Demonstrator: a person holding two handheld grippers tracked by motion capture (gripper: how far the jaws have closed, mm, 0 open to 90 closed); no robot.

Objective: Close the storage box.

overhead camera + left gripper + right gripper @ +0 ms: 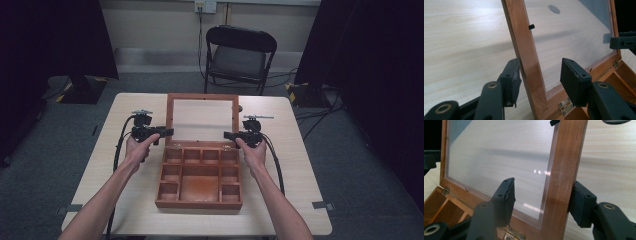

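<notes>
A brown wooden box [199,204] with several empty compartments lies on the pale table, its glass-paned lid [202,97] standing open at the back. My left gripper [167,132] is at the lid's left rail [524,42]. That gripper [541,68] is open, one jaw against the rail's outer side, the other apart over the pane. My right gripper [229,135] is at the right rail [564,165]. It [543,190] is open too, astride the rail with its outer jaw touching the wood. Brass hinges [565,105] sit just below the jaws.
The table [300,200] has bare wood on both sides of the box. A black folding chair [239,55] stands beyond the far edge. Dark curtains hang at left and right, with cables on the grey carpet. Each gripper's cable trails back along the forearm.
</notes>
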